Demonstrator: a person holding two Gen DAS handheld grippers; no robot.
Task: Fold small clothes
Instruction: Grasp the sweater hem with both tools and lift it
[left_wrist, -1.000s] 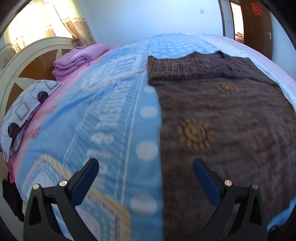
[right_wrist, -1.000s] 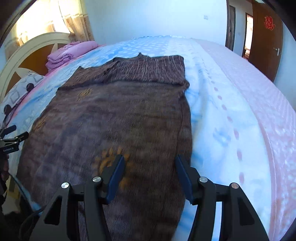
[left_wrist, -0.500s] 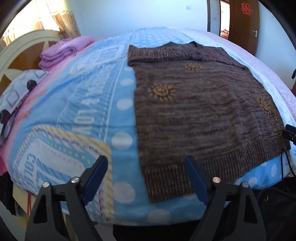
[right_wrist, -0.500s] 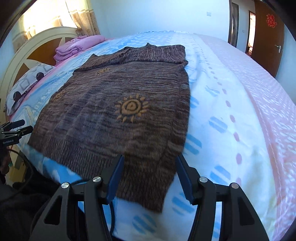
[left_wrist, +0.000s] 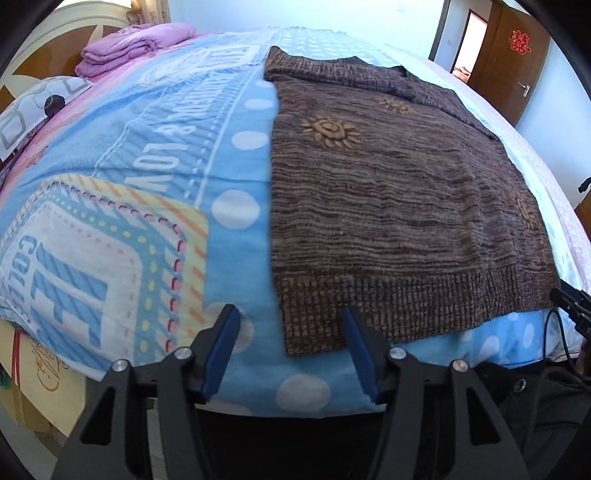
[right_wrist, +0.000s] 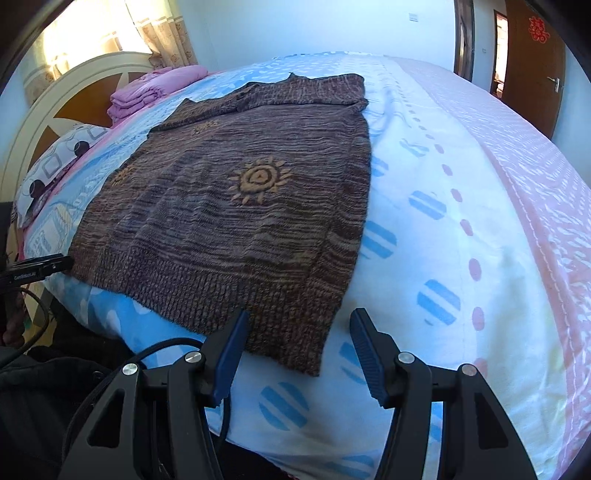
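Bedroom: blue patterned bedspread, on which a brown sweater is laid flat. Left gripper jaws are closing around its near left hem corner, not yet pinching. Right gripper is held apart at the near right corner.

Blue bedspread: partial upside-down white lettering, "LOV" readable. Door: red double-happiness sign.

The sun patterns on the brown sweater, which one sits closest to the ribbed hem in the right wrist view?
The large sun pattern on the brown sweater, with clear concentric rings and rays. The other suns are fainter, further toward the collar and left edge.
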